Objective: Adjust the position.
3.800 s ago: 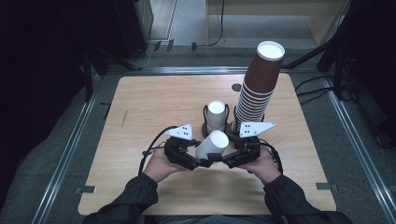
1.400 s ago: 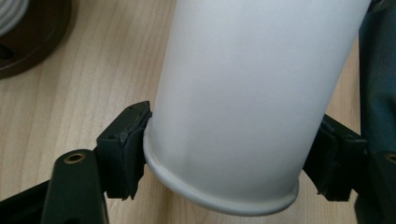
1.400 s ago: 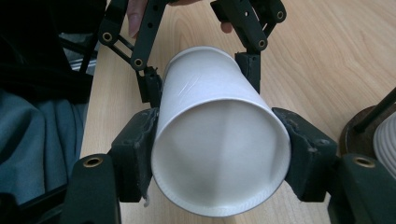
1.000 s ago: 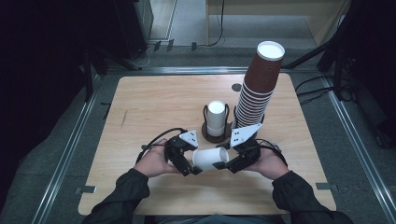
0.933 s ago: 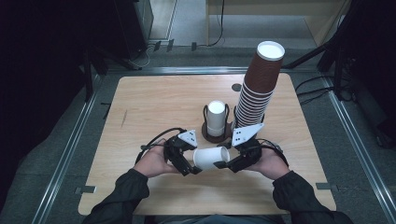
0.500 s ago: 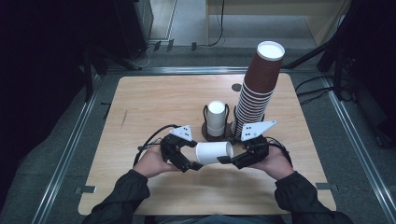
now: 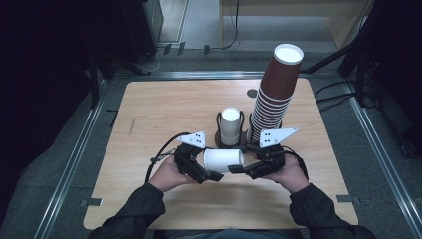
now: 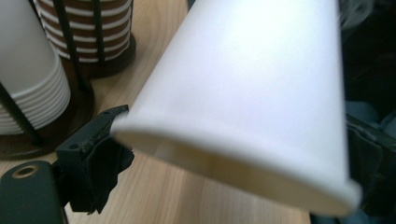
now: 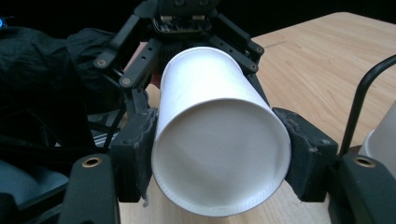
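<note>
I have a white paper cup (image 7: 223, 160) lying sideways just above the counter (image 7: 164, 107), held at both ends. My left hand-held gripper (image 7: 204, 172) pinches its open rim, squashing it oval; my right hand-held gripper (image 7: 242, 168) clamps the base end. Just beyond stands a wire holder of white cups (image 7: 230, 126), and beside it a tall stack of brown cups (image 7: 275, 91).

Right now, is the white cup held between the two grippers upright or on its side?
On its side: the white cup lies level above the table, left gripper at one end, right gripper at the other.
</note>
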Demonstrator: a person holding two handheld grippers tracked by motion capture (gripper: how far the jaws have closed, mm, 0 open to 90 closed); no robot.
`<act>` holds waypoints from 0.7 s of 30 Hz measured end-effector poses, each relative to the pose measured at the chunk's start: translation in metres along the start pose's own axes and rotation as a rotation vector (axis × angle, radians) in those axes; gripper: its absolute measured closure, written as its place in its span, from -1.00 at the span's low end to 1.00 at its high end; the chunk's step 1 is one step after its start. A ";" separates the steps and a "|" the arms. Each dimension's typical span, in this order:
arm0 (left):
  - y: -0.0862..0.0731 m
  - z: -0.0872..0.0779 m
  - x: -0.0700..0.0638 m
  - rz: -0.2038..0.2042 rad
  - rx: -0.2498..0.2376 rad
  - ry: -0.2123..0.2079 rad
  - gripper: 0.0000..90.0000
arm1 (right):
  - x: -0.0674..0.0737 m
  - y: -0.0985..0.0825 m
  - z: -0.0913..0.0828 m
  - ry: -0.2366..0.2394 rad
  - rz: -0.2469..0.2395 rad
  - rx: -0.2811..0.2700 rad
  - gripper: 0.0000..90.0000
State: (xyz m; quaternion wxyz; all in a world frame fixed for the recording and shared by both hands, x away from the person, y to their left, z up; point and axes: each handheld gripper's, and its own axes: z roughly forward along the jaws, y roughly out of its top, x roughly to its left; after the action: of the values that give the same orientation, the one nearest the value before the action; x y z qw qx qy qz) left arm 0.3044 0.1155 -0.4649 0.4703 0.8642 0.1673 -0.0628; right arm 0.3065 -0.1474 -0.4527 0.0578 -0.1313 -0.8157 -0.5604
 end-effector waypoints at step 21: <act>-0.001 -0.017 0.004 0.023 0.066 0.004 -0.39 | 0.003 0.001 0.003 -0.015 -0.003 0.068 -0.50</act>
State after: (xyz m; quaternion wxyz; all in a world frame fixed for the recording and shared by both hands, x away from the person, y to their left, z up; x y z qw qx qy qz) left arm 0.3070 0.1305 -0.4574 0.4419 0.8813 0.1562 -0.0610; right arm 0.3041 -0.1441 -0.4516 0.0554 -0.1324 -0.8347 -0.5316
